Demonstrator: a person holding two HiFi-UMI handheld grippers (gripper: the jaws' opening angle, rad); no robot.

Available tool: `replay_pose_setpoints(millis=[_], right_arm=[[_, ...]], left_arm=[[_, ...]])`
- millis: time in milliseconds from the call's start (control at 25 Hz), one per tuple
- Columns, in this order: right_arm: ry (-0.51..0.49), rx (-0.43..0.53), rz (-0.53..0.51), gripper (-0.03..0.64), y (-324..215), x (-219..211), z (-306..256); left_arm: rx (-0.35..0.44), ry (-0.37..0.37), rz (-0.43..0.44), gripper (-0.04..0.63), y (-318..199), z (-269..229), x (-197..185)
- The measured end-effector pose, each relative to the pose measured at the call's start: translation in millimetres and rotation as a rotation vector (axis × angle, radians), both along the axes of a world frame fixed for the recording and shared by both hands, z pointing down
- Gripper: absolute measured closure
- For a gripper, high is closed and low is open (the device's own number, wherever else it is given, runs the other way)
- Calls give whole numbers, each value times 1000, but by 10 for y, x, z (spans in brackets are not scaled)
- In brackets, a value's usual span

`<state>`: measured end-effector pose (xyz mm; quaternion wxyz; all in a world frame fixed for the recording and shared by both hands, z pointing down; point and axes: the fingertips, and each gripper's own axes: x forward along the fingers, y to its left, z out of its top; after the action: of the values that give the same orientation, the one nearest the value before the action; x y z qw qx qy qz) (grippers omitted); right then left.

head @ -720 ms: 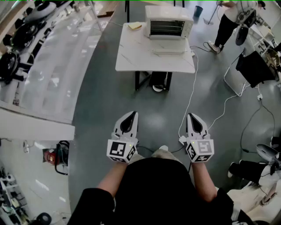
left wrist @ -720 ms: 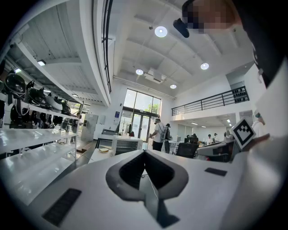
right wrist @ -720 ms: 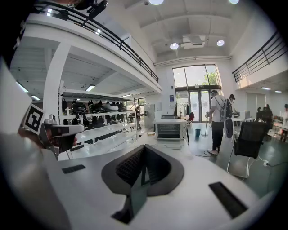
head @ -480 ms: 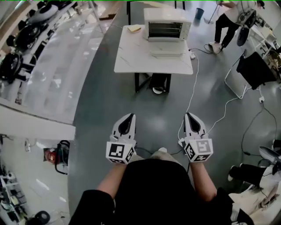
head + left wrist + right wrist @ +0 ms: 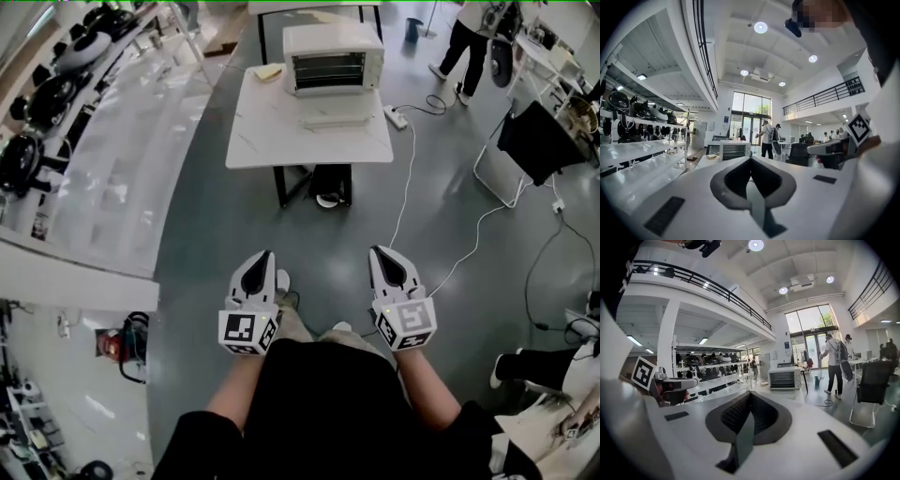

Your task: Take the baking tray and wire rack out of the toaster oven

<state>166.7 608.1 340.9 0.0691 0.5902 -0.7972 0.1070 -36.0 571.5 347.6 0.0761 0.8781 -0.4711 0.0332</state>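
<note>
Both tongs are shut and empty, held side by side at waist height in front of the person who carries them. Left tongs (image 5: 264,255) have jaws pressed together with nothing between them, and the left gripper view (image 5: 751,160) shows the same. Right tongs (image 5: 379,251) are likewise closed on nothing, as the right gripper view (image 5: 750,395) confirms. Each points ahead and slightly down over the grey floor (image 5: 216,216).

Well away, at the far end of the room, a white toaster oven (image 5: 330,56) stands on the far side of a white worktop (image 5: 281,141). Its door (image 5: 334,120) lies folded down flat in front of it. Dark horizontal bars (image 5: 328,70) show inside the opening; the baking tray and wire rack cannot be told apart from here.

A yellow item (image 5: 268,71) lies on the worktop left of the oven. A white cable (image 5: 405,197) trails across the floor from the worktop's right side. Shelves (image 5: 103,159) run along the left wall. Another person (image 5: 466,37) stands at the far right, near a black chair (image 5: 536,141).
</note>
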Motion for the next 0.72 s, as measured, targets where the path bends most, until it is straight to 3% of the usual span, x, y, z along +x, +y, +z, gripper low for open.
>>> replay_pose_setpoints(millis=[320,520,720], right_arm=[[17,-18,52,594,-459,247,272],[23,-19,138,594,-1085,528,458],[25,-62,156,594,-1893,640,559]], left_arm=[[-27,-4,69,577,-616,311,299],[-24,20,152,575,-1395,517,665],[-27,51,178,577,-2218,533,783]])
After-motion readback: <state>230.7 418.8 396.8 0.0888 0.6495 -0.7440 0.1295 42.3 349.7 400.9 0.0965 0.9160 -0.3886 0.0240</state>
